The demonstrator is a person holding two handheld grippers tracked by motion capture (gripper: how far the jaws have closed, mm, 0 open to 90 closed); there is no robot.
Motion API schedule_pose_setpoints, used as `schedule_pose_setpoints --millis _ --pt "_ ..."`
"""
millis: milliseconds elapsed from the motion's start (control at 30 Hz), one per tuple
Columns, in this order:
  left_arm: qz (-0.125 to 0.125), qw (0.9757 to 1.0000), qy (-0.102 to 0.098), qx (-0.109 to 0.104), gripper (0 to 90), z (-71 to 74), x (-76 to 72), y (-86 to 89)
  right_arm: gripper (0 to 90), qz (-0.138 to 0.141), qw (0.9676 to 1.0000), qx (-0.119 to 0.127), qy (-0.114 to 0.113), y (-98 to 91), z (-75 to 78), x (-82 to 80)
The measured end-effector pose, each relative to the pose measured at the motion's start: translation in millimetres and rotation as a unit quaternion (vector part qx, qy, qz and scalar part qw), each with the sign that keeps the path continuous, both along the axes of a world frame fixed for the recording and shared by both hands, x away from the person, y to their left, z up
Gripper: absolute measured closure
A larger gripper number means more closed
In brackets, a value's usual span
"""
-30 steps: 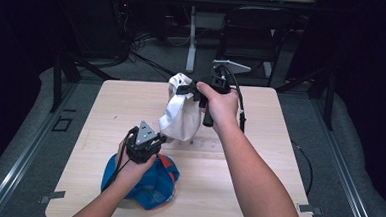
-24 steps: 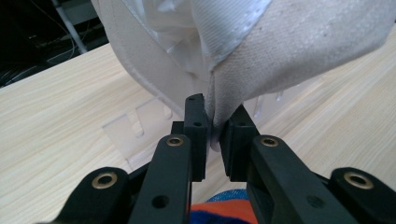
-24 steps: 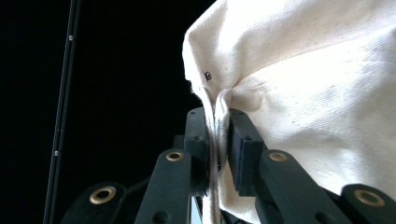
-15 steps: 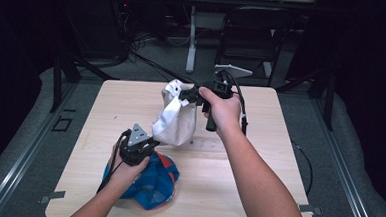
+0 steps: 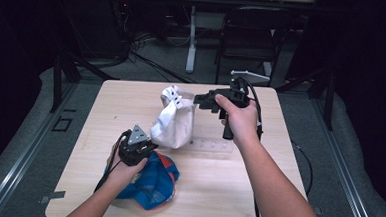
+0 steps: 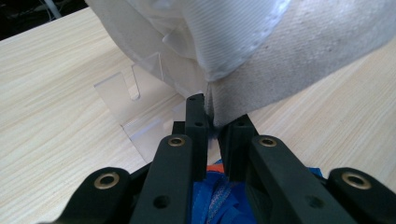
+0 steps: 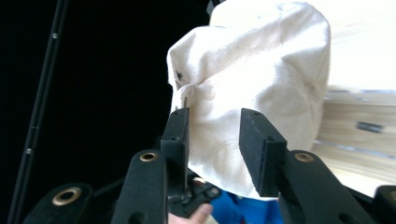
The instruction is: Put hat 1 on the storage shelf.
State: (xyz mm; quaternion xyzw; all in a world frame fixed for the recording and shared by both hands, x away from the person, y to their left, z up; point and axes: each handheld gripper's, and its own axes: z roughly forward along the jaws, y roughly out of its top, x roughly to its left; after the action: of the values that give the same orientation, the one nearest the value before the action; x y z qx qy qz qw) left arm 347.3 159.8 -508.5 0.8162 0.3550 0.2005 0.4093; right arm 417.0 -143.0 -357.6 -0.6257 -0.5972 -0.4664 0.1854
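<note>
Left tool [image 5: 144,147] clamped on white cap [image 5: 176,123] brim edge, table [image 5: 256,202] centre. Right tool [image 5: 200,100] jaws just opening, half-wide, cap crown between, untouched, at its 9 o'clock. Cap's long axis: 1–7 o'clock. Blue cap [image 5: 149,184] under left hand.

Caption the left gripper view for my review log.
Left hand-held gripper shut on the white cap's edge, above the blue cap.

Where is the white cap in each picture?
High view: the white cap sits mid-table, between both grippers.
Left gripper view: top and right, its edge pinched in the jaws.
Right gripper view: centre, just beyond the open jaws.
Shared landmark: the blue cap beside it.
</note>
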Motion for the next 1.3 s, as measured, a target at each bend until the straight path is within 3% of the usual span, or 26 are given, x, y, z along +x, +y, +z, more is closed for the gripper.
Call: schedule_pose_setpoints --millis 167,200,367,433,567,700,767,800,867,933,1067,1233,1267,1300 --pt "0.003 0.9999 -0.009 0.01 77.2 0.5 -2.1 -1.7 59.6 -0.004 0.9998 -0.019 -0.008 -14.1 -10.5 -7.0" --pt "0.005 0.9999 -0.013 0.005 74.4 1.0 -3.4 -2.3 57.0 -0.006 0.9993 -0.032 -0.016 -19.9 -16.0 -11.0" --pt "-0.002 0.9998 -0.019 -0.007 60.8 3.3 -10.2 -2.6 51.1 -0.004 0.9984 -0.044 -0.034 -28.0 -29.3 -22.9" --pt "-0.005 0.9997 -0.023 -0.009 54.2 3.4 -15.6 -1.0 48.6 0.001 0.9965 -0.063 -0.054 -31.2 -39.8 -35.5" --pt "0.001 0.9997 -0.021 -0.015 46.6 0.8 -24.1 6.6 46.6 0.012 0.9944 -0.082 -0.067 -34.2 -50.8 -49.1" --pt "0.015 0.9998 -0.009 -0.014 44.4 -4.6 -31.4 22.0 44.5 0.027 0.9901 -0.112 -0.08 -39.7 -77.4 -71.9" --pt "0.022 0.9997 -0.009 -0.012 43.8 -6.1 -32.5 29.6 44.4 0.032 0.9897 -0.115 -0.079 -41.1 -83.7 -76.1" --pt "0.035 0.9994 -0.006 -0.005 43.3 -6.2 -33.7 39.5 44.2 0.031 0.9876 -0.129 -0.084 -43.5 -96.0 -83.4" --pt "0.038 0.9992 -0.007 -0.004 42.7 -6.2 -34.2 43.3 44.1 0.031 0.986 -0.136 -0.09 -44.6 -101.7 -86.7" --pt "0.045 0.9988 -0.01 -0.018 43.6 -7.3 -35.4 55.0 43.8 0.031 0.9835 -0.148 -0.098 -46.8 -111.2 -92.8" --pt "0.07 0.9971 0.003 -0.03 44.1 -12.7 -37.8 77.5 42.8 0.042 0.9817 -0.155 -0.103 -47.5 -129.4 -105.1" --pt "0.08 0.9954 0.018 -0.049 46.5 -21.6 -42.1 93.1 42.7 0.044 0.9794 -0.155 -0.122 -46.1 -144.1 -119.9" --pt "0.076 0.9963 0.022 -0.034 46.5 -23.9 -42.9 97.8 42.7 0.04 0.9794 -0.153 -0.126 -46.5 -146.0 -121.7" --pt "0.076 0.9963 0.022 -0.034 46.6 -23.9 -42.9 97.8 42.7 0.04 0.9794 -0.153 -0.126 -46.5 -146.0 -121.7"
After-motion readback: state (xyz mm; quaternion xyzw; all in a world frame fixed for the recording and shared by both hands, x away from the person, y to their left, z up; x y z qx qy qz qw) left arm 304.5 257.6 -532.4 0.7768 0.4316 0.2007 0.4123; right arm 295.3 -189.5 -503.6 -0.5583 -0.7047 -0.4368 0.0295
